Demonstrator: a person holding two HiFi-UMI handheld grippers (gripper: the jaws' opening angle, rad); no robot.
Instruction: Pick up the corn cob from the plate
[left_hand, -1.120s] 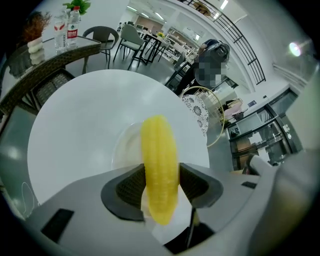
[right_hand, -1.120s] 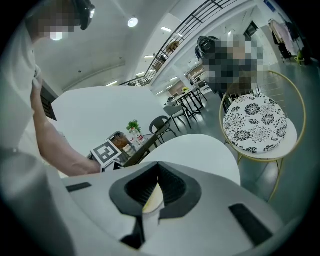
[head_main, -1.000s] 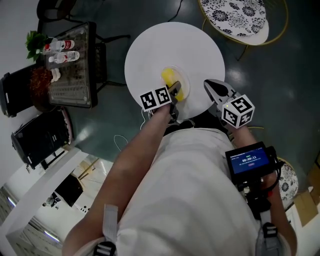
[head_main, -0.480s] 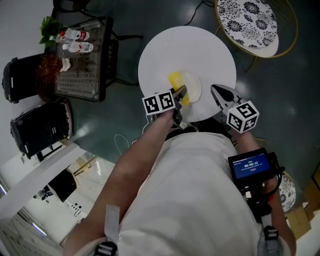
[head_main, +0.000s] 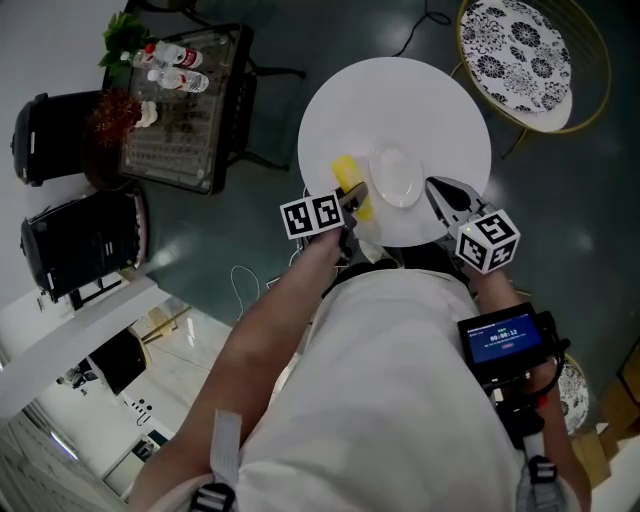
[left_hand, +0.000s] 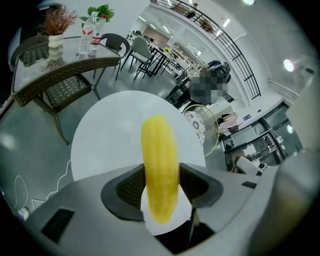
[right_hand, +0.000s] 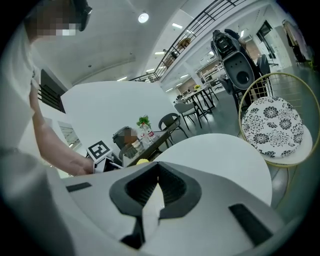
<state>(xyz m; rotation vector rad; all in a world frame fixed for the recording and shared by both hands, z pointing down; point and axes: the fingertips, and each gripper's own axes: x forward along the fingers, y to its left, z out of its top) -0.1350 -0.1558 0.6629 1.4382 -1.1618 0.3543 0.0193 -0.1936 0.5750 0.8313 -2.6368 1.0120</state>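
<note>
Plainly, the corn cob is off the plate and clamped in the left hand-held gripper, over the counter near its near-left edge. The bare plate lies just beside the cob on its right. The cob's long axis runs along the line of the jaws and points away toward the counter's far edge. Any further lift, as I judge it, therefore goes up and back along that line and not sideways across the plate.

The right hand-held gripper sits at the counter's near edge, just beside the plate's right rim. It is farther from the cob, so the job belongs to the left hand.

The head view gives the layout, with the cob left of the plate and 1 hand-held gripper on each side. It hides how the pads meet the cob. The left gripper view shows that: the 2 pads press on the corn cob at its lower part, and most of its length juts past the tips. The grip is near 1 end, so the cob could pivot if jolted.

In the right gripper view, the right hand-held gripper has its jaws together on nothing, and the cob is only a small yellow speck.
</note>
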